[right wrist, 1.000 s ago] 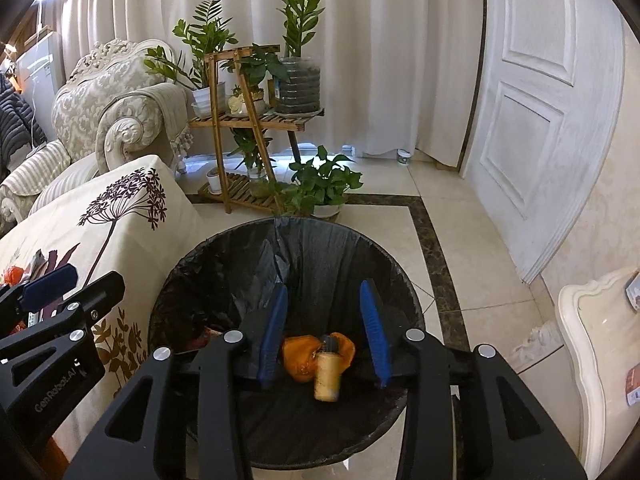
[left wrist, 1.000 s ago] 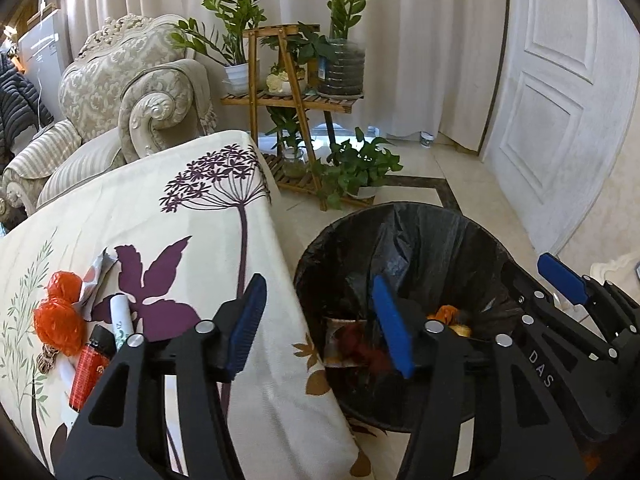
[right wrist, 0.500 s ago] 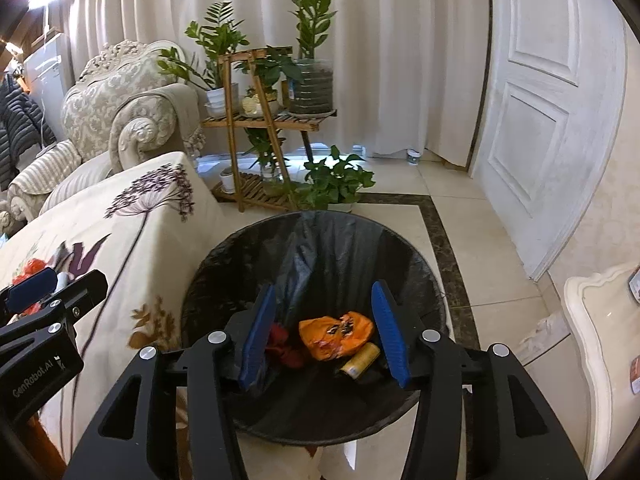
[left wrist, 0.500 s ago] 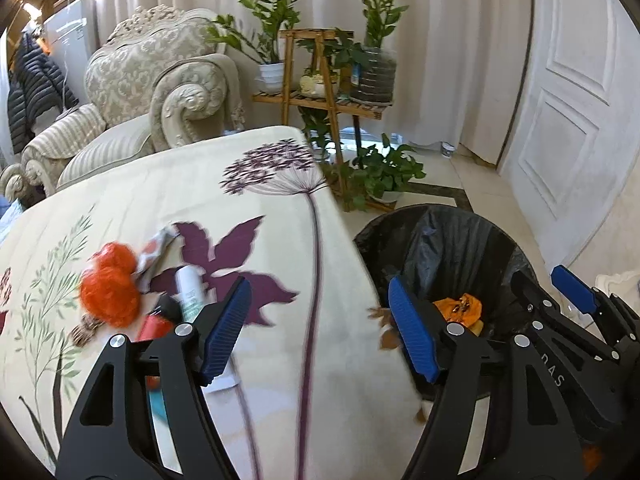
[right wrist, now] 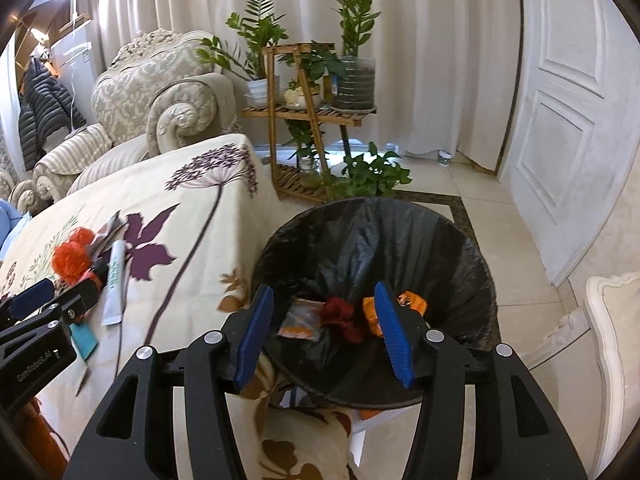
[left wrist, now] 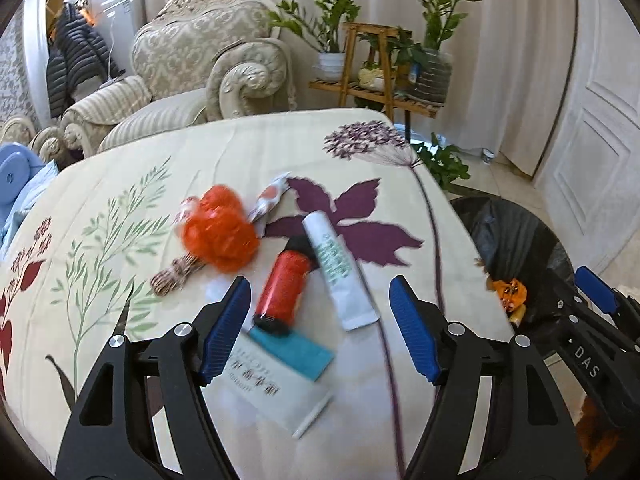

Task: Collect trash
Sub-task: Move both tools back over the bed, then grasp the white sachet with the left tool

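Note:
My left gripper (left wrist: 320, 330) is open and empty, above a pile of trash on the floral tablecloth (left wrist: 160, 184): a red bottle (left wrist: 283, 289), a white tube (left wrist: 336, 268), an orange mesh ball (left wrist: 219, 234), a teal-and-white packet (left wrist: 276, 364), a small wrapper (left wrist: 269, 199) and a twist of string (left wrist: 174, 276). My right gripper (right wrist: 322, 334) is open and empty over the black-lined trash bin (right wrist: 472, 248), which holds an orange wrapper (right wrist: 412, 302), a red scrap (right wrist: 342, 316) and a packet (right wrist: 300, 318). The bin also shows in the left wrist view (left wrist: 516, 236).
An ornate armchair (left wrist: 208, 60) stands behind the table. A wooden plant stand with potted plants (right wrist: 316, 92) is near the curtain. A white door (right wrist: 568, 120) is at the right. A white furniture edge (right wrist: 612, 340) is beside the bin. Tiled floor surrounds the bin.
My left gripper has swung left from over the bin to over the trash pile on the table. My right gripper has pulled back slightly and stays open over the bin.

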The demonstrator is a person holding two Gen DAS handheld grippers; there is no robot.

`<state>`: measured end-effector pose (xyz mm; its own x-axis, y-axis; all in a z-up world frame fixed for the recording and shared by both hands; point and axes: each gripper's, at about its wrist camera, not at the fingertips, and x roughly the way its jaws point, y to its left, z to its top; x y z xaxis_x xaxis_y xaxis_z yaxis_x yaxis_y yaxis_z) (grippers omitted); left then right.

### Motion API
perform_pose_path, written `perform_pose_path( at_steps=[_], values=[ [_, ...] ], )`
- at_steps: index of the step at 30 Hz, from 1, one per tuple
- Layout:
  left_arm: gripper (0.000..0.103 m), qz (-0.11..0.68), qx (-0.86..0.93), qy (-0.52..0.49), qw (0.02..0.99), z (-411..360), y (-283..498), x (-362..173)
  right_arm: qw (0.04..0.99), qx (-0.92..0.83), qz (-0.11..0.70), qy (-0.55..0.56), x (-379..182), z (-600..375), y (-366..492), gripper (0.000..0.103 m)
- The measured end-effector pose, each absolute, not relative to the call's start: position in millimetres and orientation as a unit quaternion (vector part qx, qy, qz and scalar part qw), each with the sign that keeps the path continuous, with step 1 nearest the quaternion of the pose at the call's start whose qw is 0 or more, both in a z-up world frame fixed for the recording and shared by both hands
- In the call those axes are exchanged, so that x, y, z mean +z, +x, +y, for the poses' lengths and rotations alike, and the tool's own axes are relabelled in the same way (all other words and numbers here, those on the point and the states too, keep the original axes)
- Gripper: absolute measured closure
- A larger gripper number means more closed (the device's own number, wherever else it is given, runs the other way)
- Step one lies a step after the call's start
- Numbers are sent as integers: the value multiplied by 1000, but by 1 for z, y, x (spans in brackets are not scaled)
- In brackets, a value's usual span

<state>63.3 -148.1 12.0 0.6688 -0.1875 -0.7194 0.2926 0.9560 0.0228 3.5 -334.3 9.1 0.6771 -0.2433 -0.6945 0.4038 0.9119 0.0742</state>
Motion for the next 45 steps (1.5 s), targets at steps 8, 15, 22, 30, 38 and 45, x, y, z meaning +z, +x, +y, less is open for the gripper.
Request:
perform_pose_path(
  at_steps=[8,15,22,30,38,45],
  values=[
    [33,399,-126,70,906,-132,42,0,910,-164,362,114,9,-316,-7,50],
    [33,426,-123,78,893,-122,32,-15,912,-151,364,115,9,-302,-15,48],
    [30,451,-113,59,884,-95,35,-22,913,-138,368,112,9,-288,-16,47],
    [30,450,-94,47,887,-60,30,-22,914,-123,373,106,9,-275,-13,47],
    [30,452,-103,20,886,-47,37,-18,913,-109,379,100,6,-262,-5,47],
    [30,459,-108,11,882,-49,57,-17,915,-98,379,93,9,-252,5,47]
  ],
)
